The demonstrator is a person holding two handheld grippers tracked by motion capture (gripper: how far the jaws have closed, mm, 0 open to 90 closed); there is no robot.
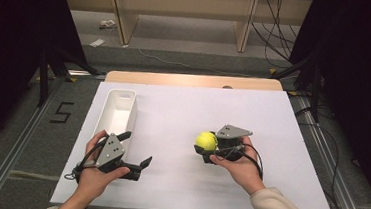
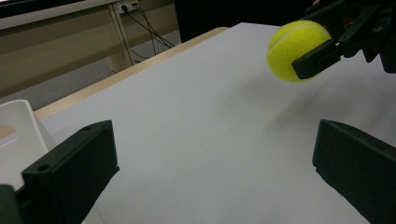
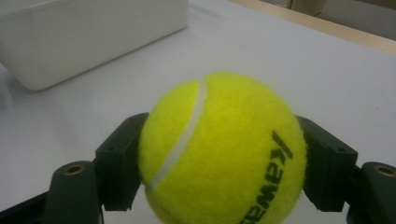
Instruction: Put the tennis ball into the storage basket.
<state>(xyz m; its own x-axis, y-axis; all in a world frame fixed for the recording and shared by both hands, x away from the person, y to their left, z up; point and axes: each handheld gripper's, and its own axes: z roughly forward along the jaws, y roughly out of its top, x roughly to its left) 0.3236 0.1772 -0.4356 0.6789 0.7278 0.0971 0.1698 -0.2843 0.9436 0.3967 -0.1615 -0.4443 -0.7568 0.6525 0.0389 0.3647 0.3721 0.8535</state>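
My right gripper [image 1: 209, 145] clamps the yellow tennis ball [image 1: 205, 140] between both jaws, held just above the white table [image 1: 177, 184] near its middle. My left gripper [image 1: 137, 153] has its jaws spread with nothing between them, just beside the white bin [image 1: 118, 110] at the left. Nothing lies between ball and bin.

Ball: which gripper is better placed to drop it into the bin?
Right. The right gripper already clamps the ball off the table; the left gripper, open and empty, sits by the bin.
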